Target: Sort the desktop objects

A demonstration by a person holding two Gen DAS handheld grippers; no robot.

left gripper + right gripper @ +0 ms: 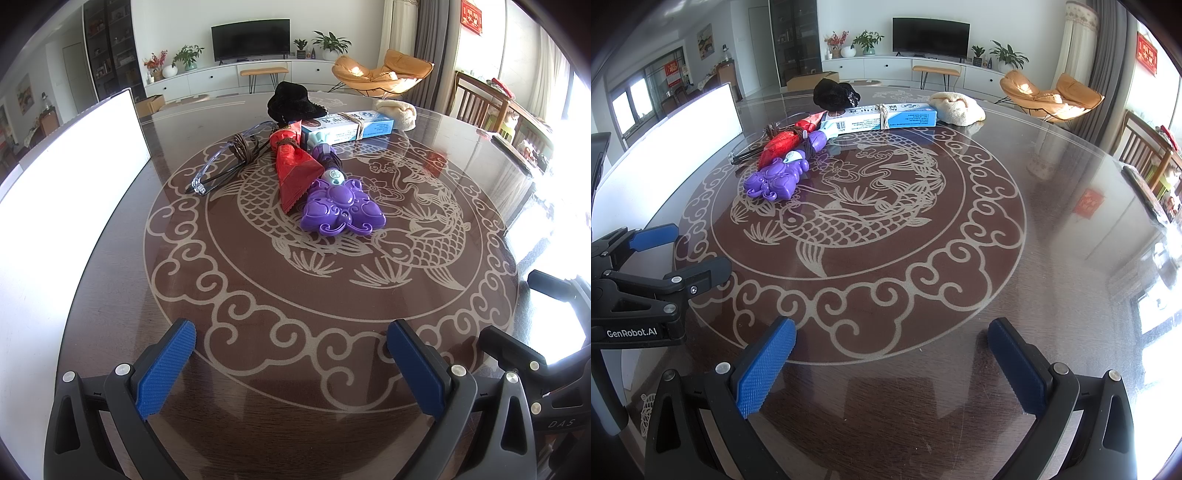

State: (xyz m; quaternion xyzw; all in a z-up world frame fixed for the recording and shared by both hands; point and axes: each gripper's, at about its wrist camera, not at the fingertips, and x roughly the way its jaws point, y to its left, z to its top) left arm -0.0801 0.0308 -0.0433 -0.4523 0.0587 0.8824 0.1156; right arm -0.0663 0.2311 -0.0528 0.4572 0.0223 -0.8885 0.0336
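A pile of objects lies at the middle of the round table: a purple flower-shaped toy wand [340, 210] [775, 179], a red folded packet tied with cord [295, 173] [783, 144], clear safety glasses [225, 162], a blue-and-white box [347, 127] [879, 116], a black cloth item [291, 101] [834, 94] and a cream cloth [397, 110] [956, 107]. My left gripper [291, 365] is open and empty near the table's front. My right gripper [892, 365] is open and empty, to the right of the left one [657, 254].
A large white board or bin wall [74, 162] [676, 136] stands at the table's left edge. The glass-topped table [295, 295] has a fish pattern. Wooden chairs [480, 99] stand at the far right.
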